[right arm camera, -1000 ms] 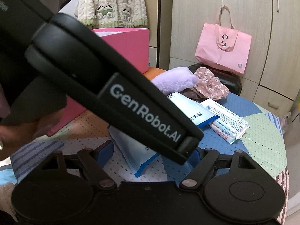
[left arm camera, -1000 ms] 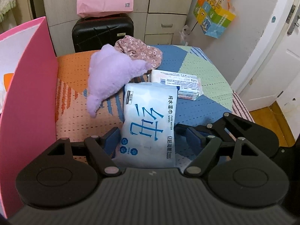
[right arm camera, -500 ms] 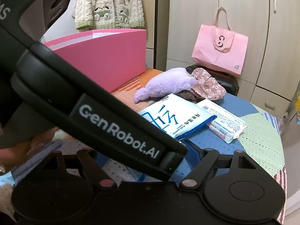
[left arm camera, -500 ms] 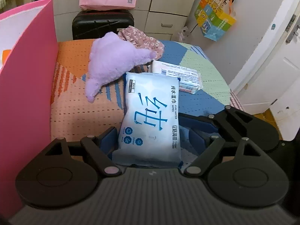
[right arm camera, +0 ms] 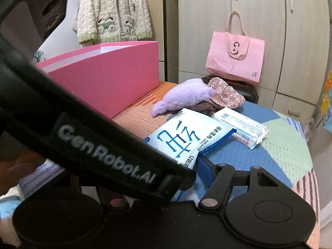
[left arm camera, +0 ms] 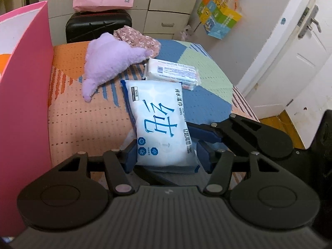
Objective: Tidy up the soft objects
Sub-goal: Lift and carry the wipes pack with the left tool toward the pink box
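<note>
A blue-and-white wet wipes pack (left arm camera: 159, 122) is held between the fingers of my left gripper (left arm camera: 166, 155), lifted a little above the table; it also shows in the right wrist view (right arm camera: 186, 137). My right gripper (left arm camera: 207, 137) sits just right of the pack, its fingers spread; in its own view the left gripper body (right arm camera: 99, 145) hides its left finger. A purple plush toy (left arm camera: 110, 62), a floral cloth (left arm camera: 139, 41) and a white tissue pack (left arm camera: 172, 72) lie on the patchwork tablecloth (left arm camera: 83, 120).
A tall pink box (left arm camera: 22, 103) stands along the table's left side; it also shows in the right wrist view (right arm camera: 112, 72). A black suitcase (left arm camera: 97, 25) with a pink tote bag (right arm camera: 234, 58) stands behind the table. A white door (left arm camera: 300, 58) is at right.
My left gripper has risen and pulled back with the wipes pack, tilting it flatter. The right gripper stays beside it. The toy, cloth and tissue pack have not moved.
</note>
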The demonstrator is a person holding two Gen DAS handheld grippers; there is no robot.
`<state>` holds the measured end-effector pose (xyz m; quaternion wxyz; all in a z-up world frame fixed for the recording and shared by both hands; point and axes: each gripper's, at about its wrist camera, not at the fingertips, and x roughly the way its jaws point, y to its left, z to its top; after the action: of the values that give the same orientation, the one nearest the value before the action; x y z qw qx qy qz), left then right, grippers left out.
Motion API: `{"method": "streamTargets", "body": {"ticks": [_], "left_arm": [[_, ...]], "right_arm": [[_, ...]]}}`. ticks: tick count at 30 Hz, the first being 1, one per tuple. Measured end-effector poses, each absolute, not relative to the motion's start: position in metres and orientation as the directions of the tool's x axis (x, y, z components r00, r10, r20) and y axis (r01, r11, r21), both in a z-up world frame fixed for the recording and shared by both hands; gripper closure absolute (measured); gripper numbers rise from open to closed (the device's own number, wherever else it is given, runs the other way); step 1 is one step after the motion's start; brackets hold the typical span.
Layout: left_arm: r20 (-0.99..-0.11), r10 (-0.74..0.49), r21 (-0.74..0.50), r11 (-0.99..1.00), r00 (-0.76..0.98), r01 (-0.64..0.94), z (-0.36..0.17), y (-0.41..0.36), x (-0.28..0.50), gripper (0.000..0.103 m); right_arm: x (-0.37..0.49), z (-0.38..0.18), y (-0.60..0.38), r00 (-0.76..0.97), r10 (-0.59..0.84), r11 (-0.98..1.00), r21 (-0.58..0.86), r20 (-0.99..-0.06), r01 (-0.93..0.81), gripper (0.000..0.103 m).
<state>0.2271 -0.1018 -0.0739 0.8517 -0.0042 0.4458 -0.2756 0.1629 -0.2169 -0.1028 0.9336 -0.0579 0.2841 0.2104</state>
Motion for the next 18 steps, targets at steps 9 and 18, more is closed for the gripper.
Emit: {"method": "streamTargets", "body": {"ticks": [9, 18], "left_arm": [[-0.763, -0.499, -0.267, 0.822, 0.410, 0.503, -0.064, -0.098, 0.205, 0.045], [-0.770, -0.538, -0.314, 0.788, 0.344, 0.529, -0.043, -0.088, 0.179, 0.044]], "right_arm": [[0.151, -0.100, -0.217, 0.737, 0.374, 0.911, 0.074, -0.563, -0.405, 0.028], [0.126, -0.077, -0.213, 0.721, 0.368, 0.904, 0.043, -0.587, -0.426, 0.028]]}}
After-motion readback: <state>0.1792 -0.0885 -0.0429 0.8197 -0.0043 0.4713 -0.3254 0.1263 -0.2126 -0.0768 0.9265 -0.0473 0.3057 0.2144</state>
